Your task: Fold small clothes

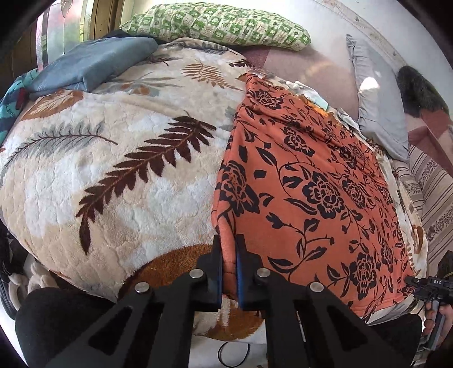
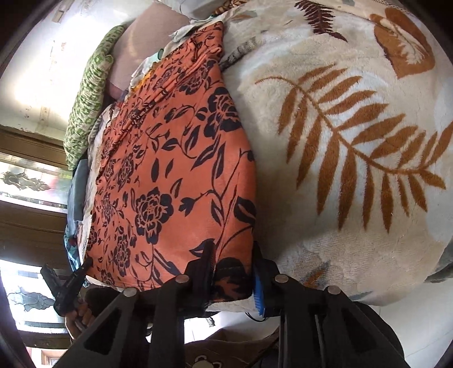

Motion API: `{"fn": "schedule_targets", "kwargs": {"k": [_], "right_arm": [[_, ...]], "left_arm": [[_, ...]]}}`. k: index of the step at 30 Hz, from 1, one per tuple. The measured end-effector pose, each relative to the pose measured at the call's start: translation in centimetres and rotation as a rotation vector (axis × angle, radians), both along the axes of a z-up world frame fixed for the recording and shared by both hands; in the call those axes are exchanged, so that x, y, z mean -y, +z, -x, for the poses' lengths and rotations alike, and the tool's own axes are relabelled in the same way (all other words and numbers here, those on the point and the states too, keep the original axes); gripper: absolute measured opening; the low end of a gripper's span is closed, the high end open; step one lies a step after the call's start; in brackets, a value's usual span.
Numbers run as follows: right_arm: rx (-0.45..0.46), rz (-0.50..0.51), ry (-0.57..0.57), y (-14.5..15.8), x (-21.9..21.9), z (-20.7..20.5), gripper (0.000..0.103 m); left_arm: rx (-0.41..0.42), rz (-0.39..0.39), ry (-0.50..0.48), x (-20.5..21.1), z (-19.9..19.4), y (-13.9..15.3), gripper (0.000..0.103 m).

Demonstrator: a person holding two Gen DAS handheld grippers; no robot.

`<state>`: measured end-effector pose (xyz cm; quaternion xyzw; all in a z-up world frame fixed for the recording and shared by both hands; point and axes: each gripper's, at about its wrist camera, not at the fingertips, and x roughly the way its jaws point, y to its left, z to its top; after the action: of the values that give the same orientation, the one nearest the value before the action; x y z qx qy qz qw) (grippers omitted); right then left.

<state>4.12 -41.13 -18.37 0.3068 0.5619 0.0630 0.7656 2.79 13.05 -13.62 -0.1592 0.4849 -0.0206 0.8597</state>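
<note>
An orange fleece garment point(image 1: 311, 184) with black flowers lies spread flat on a cream blanket with a leaf pattern point(image 1: 113, 169). My left gripper point(image 1: 228, 240) is shut on its near left corner, and the hem is pinched between the blue pads. In the right wrist view the same garment point(image 2: 170, 169) runs away from me over the blanket point(image 2: 339, 141). My right gripper point(image 2: 233, 252) straddles the near right corner. Its fingers stand partly apart with flat cloth between them, not pinched. Each gripper also shows at the edge of the other's view: the right gripper point(image 1: 424, 283) and the left gripper point(image 2: 70, 280).
A green patterned pillow point(image 1: 215, 25) lies at the bed's far end, with a folded blue cloth point(image 1: 90, 65) to its left. A grey pillow point(image 1: 376, 113) and a few pale small clothes point(image 1: 308, 92) lie beyond the garment. A striped sheet point(image 1: 436, 192) covers the right edge.
</note>
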Motion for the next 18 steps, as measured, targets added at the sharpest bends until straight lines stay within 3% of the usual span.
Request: {"fn": "schedule_targets", "kwargs": {"k": [2,5,7,8,9,13,18], "right_arm": [[0.0,-0.052,-0.039,-0.6,0.7,-0.1,0.059],[0.022,-0.118,-0.074,-0.8,1.3,-0.1,0.06],[0.023,-0.118,-0.056,-0.7,1.2,-0.1,0.033],[0.009,-0.123,-0.053,-0.9,1.1,-0.1,0.017],[0.005,-0.118,-0.056,-0.9,1.2,0.0,0.012],[0.032,-0.14,-0.062,0.1,1.1,0.6,0.008],[0.172,-0.27,-0.08,3.3,1.4,1.2,0.008]], "left_arm": [[-0.021,0.0,0.009,0.1,-0.3,-0.6,0.009],[-0.033,-0.011,0.012,0.3,-0.5,-1.2,0.014],[-0.034,-0.019,0.005,0.5,-0.4,-1.4,0.014],[-0.043,-0.025,-0.004,0.6,-0.5,-1.5,0.008],[-0.047,-0.026,-0.012,0.6,-0.5,-1.5,0.007],[0.024,-0.028,-0.007,0.3,0.3,0.7,0.006],[0.123,-0.013,-0.014,0.1,0.4,4.8,0.006]]}}
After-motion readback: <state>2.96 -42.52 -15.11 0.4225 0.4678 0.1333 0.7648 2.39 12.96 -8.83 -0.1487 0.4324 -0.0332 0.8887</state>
